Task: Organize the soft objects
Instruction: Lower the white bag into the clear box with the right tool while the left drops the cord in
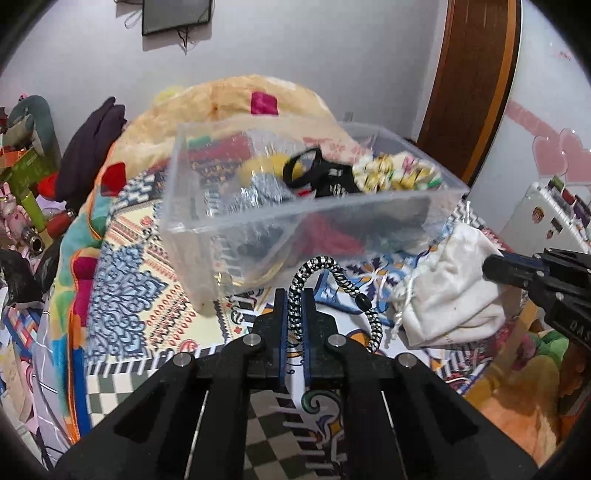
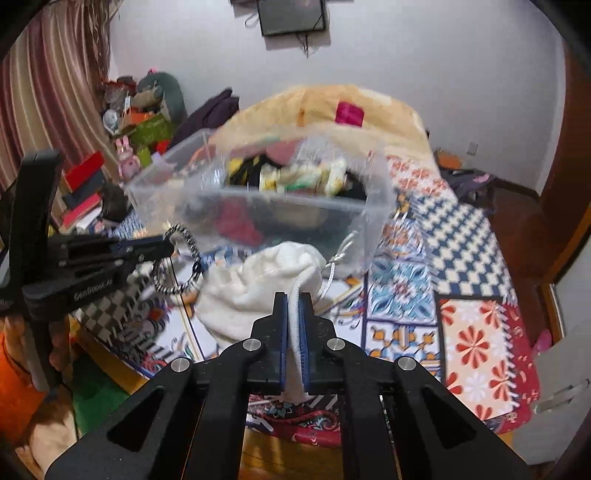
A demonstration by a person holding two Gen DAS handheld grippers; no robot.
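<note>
Left gripper: we see the left gripper low in the middle of the left wrist view, its fingers pinching a black-and-white hair tie between the blue pads.
Hair tie: it loops up out of the fingertips and curls to the right and back down, just in front of the near wall of the clear bin; in the right wrist view we find it left of centre, hanging from the left gripper's tip.
Right gripper: the right gripper sits low in the middle of its own view, fingers pressed onto a fold of the white cloth pouch.
Pouch: a soft white bundle with a silvery drawstring, lying on the patterned bedspread just in front of the bin (we cannot tell whether it touches the bin wall); in the left wrist view it is at centre right, with the right gripper's tip on its right edge.
Bin: a see-through plastic box in the middle of both views, blurred, holding a mixed heap of small soft things, among them a black band and a yellow-and-white scrunchie.
Surroundings: an orange blanket is bunched behind the bin at upper centre; a dark screen hangs on the wall at the top edge.
</note>
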